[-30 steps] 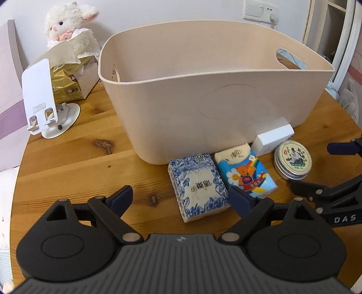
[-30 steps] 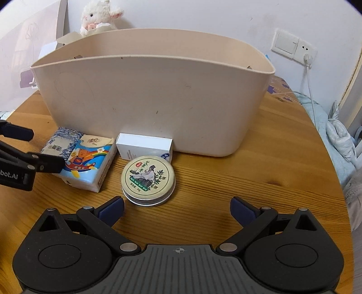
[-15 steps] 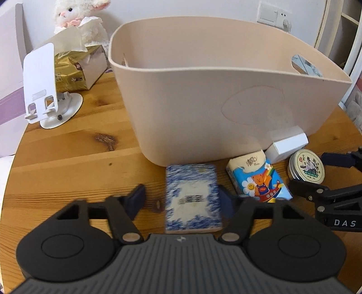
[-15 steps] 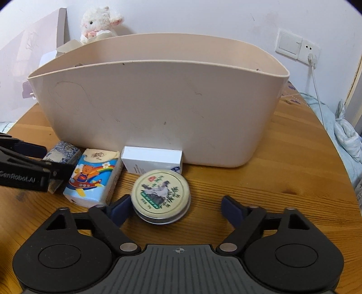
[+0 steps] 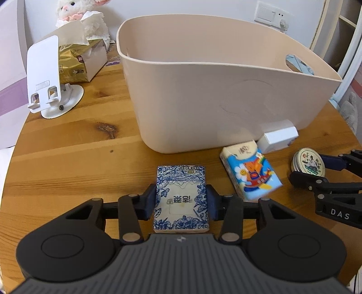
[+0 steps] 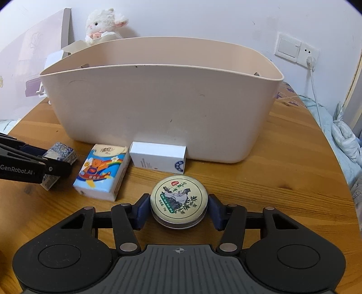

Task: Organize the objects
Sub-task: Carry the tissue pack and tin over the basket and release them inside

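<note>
My left gripper [image 5: 181, 201] is shut on the blue-and-white floral tissue pack [image 5: 181, 199], which lies on the wooden table [image 5: 67, 158] in front of the beige plastic bin [image 5: 215, 90]. My right gripper [image 6: 179, 209] is shut on the round metal tin [image 6: 179, 200] with a green plant label, resting on the table. Between them lie a cartoon bear tissue pack [image 6: 101, 171] and a small white box [image 6: 158, 157] against the bin's wall [image 6: 158, 108]. The right gripper and tin also show in the left wrist view [image 5: 308, 161].
A white phone stand [image 5: 47, 77], a gold tissue box [image 5: 77, 61] and a plush lamb [image 5: 77, 9] stand at the table's back left. A wall socket with a plugged cable [image 6: 310, 61] is at right. Bedding [image 6: 344, 133] lies beyond the table's right edge.
Both grippers moved forward and closed: the left onto the floral tissue pack, the right onto the round tin. Both were open and empty a second ago.
</note>
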`<action>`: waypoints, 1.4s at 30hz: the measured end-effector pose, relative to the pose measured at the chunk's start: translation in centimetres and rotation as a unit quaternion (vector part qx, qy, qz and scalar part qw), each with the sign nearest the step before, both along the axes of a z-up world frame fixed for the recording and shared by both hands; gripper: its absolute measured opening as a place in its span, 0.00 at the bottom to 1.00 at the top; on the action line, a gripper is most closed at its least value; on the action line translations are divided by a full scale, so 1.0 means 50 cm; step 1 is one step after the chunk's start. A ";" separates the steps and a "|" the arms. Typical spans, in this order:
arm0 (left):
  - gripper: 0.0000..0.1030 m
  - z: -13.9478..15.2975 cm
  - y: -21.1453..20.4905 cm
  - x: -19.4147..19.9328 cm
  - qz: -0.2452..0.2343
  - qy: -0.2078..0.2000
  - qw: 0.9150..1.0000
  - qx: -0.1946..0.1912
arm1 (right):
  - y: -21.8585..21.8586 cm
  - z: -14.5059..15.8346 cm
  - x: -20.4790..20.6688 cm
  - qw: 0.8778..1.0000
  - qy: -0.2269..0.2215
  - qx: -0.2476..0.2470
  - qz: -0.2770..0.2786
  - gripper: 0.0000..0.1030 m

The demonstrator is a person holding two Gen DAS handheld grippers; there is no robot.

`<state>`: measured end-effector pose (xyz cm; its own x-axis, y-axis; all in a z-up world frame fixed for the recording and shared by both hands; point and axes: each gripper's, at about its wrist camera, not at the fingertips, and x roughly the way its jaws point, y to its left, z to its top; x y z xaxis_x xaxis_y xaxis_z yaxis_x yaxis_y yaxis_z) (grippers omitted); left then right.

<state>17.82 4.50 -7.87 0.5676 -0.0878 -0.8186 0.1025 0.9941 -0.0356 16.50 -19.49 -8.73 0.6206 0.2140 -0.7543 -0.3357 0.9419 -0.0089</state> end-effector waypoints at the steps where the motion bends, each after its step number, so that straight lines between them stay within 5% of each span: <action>1: 0.46 0.002 -0.002 -0.004 -0.002 -0.001 1.000 0.000 | -0.002 0.004 -0.004 1.000 -0.001 0.001 0.000 0.50; 24: 0.46 0.210 -0.008 -0.075 -0.030 -0.130 0.991 -0.015 | -0.073 0.225 -0.048 0.991 -0.124 0.053 -0.015 0.50; 32: 0.46 0.266 -0.015 -0.020 -0.022 -0.167 0.986 0.000 | -0.083 0.290 -0.019 0.983 -0.167 0.066 -0.026 0.50; 42: 0.46 0.264 -0.038 0.090 -0.017 -0.157 0.987 0.020 | -0.061 0.312 0.062 0.979 -0.186 0.069 -0.039 0.50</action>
<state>22.32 2.61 5.31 0.7914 -0.0822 -0.6058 0.1348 0.9900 0.0417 19.62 -22.54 6.88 0.8655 0.2400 -0.4396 -0.2612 0.9652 0.0127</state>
